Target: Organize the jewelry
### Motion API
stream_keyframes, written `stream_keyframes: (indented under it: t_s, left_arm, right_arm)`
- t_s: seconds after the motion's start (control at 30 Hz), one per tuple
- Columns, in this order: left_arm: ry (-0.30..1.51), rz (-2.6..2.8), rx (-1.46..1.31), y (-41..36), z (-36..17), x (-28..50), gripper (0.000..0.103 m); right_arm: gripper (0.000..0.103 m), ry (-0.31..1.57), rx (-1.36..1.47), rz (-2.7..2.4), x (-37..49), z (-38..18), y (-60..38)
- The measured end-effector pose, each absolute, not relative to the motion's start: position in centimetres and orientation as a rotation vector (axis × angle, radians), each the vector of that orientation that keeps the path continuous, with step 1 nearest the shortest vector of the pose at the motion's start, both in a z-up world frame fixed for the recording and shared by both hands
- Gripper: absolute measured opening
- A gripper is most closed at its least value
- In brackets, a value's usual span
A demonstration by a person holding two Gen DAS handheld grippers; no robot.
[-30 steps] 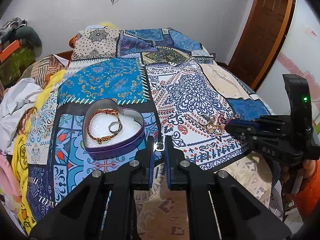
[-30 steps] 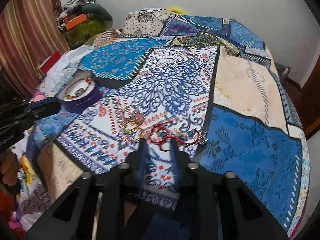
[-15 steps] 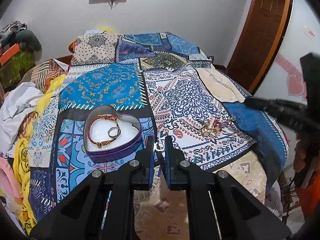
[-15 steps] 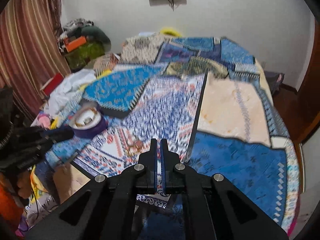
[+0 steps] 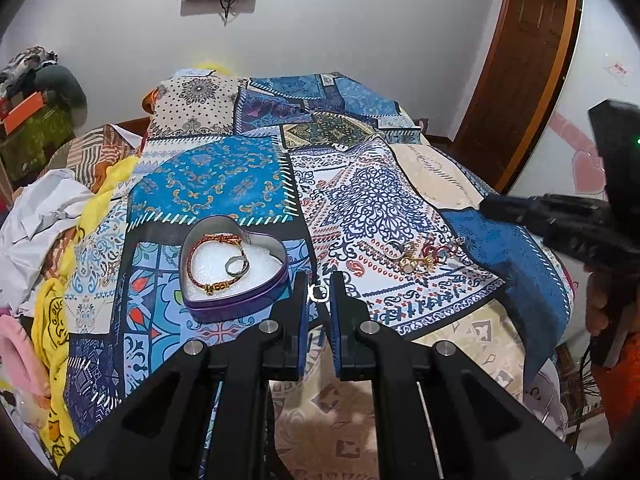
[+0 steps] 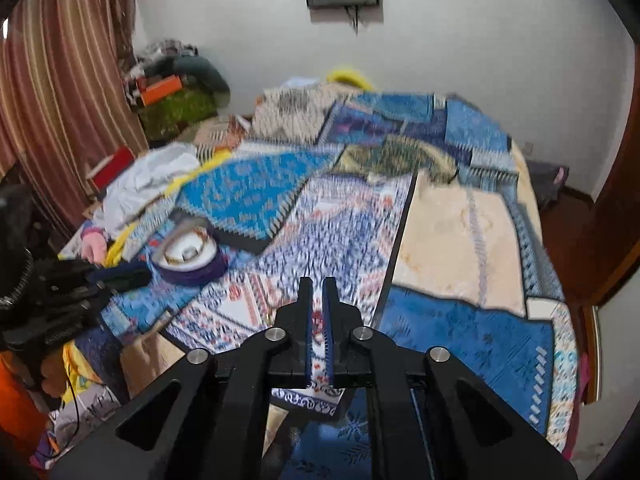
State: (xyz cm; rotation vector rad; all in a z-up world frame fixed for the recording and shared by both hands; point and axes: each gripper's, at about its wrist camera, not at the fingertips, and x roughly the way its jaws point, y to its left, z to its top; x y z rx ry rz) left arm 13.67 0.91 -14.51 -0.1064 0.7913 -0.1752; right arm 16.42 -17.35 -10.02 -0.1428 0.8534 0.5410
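Observation:
My left gripper [image 5: 319, 285] is shut on a small silver ring [image 5: 319, 293], just right of the purple heart-shaped tin [image 5: 240, 308]. In the tin, on white foam, lie a braided red-gold bracelet [image 5: 200, 258] and a silver ring [image 5: 236, 266]. A heap of gold rings and a red cord bracelet [image 5: 416, 256] lies on the patterned bedspread to the right. My right gripper [image 6: 317, 282] hovers above the bed; its jaws are opening from a narrow slit with nothing between them. It shows at the right edge of the left wrist view [image 5: 492, 204].
The patchwork bedspread [image 5: 360, 200] covers the bed. White and yellow cloths [image 5: 52, 216] are heaped along its left side. A wooden door [image 5: 520, 60] stands at the right and a striped curtain [image 6: 60, 80] at the left. A person's hand [image 5: 600, 300] grips the right tool.
My right gripper lifted up and away from the red bracelet and rings, which stayed on the bed, and its jaws came together. My left gripper kept still with the ring.

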Motion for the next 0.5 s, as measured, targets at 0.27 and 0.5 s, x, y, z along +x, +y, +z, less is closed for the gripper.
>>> stream_keyframes:
  t_s: [0.27,0.5]
  left_arm:
    - [0.801,-0.172,-0.112,1.4,-15.0,14.1,0.008]
    - [0.814,-0.159,-0.129,2.4,-15.8,14.8,0.008]
  right_arm:
    - [0.031,0.924,-0.186,0.593,18.2,-13.1,-14.3]
    - [0.022,1.0,-0.22,0.602,19.3,-15.6,-13.0]
